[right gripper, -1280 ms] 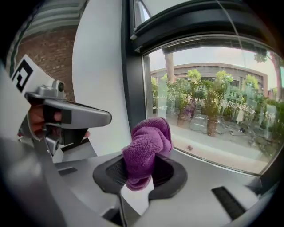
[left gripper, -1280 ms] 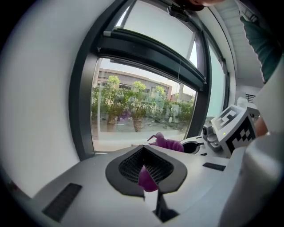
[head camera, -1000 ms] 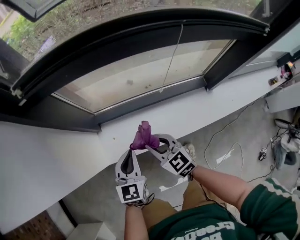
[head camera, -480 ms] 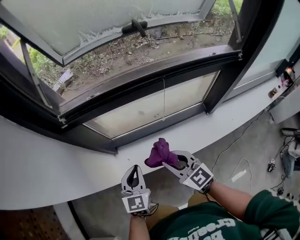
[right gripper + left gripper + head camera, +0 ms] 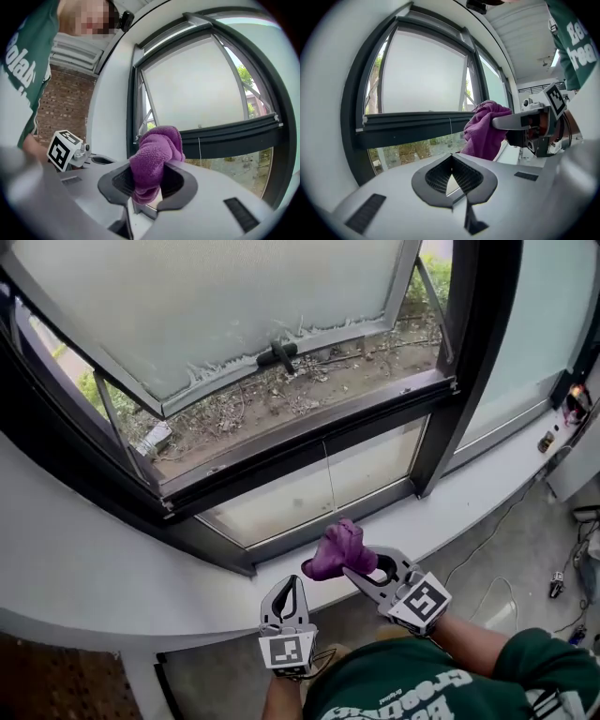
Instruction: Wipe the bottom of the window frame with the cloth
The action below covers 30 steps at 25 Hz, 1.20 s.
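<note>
One-gripper hold: clamps the purple cloth point(image 5: 339, 547), likely soft, light and limp, mid-wad in the right gripper point(image 5: 367, 566) jaws over the sill's point(image 5: 141, 582) near edge, short of the window frame point(image 5: 309, 442); left gripper point(image 5: 292, 579) jaws together, empty.

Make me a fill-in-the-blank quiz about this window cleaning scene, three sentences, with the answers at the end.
1. The right gripper has its jaws shut on a ___ cloth.
2. The left gripper has its jaws together and holds ___.
3. The upper window sash is swung ___, away from the room.

Missing words: purple; nothing; open.
</note>
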{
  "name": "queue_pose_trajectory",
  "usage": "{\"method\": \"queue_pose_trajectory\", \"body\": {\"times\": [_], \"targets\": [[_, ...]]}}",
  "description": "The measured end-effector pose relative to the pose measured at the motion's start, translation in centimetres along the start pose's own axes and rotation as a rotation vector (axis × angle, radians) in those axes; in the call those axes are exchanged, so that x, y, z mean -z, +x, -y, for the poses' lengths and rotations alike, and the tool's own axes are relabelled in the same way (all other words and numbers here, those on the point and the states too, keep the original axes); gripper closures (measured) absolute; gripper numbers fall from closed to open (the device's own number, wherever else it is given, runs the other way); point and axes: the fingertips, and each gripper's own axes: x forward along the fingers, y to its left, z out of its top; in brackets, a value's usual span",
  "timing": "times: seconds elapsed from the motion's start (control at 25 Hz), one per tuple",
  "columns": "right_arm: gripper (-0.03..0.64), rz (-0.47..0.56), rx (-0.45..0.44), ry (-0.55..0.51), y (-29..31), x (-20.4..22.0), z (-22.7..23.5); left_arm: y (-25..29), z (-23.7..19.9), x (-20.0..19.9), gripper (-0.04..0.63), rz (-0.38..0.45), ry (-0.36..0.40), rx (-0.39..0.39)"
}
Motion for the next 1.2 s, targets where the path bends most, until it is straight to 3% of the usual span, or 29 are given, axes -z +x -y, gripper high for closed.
{"method": "queue_pose_trajectory", "body": {"times": [0.16,0.44,0.96,1.2], "targets": [[0.511,0.013,0.013,0.007,-1.2,-1.1,0.1,-0.4,0.4,-1.6,0.586,0.050,0.028,0.032],[0.511,-0.001,0.033,-0.012,-1.2,-1.8,0.8,-1.2,0.0,-3.3,0.586,0.060,0.063,0.026],[0.511,-0.050,0.001,-0.061,-0.9,-0.9,-0.6,-2.4,-0.8,-2.8,0.586,0.062,0.025,0.011],[0.511,-0.082,0.038,-0.089,-0.7,-0.3,0.2,-1.8,-1.1,-2.3,0.586,0.049,0.008,0.022]]}}
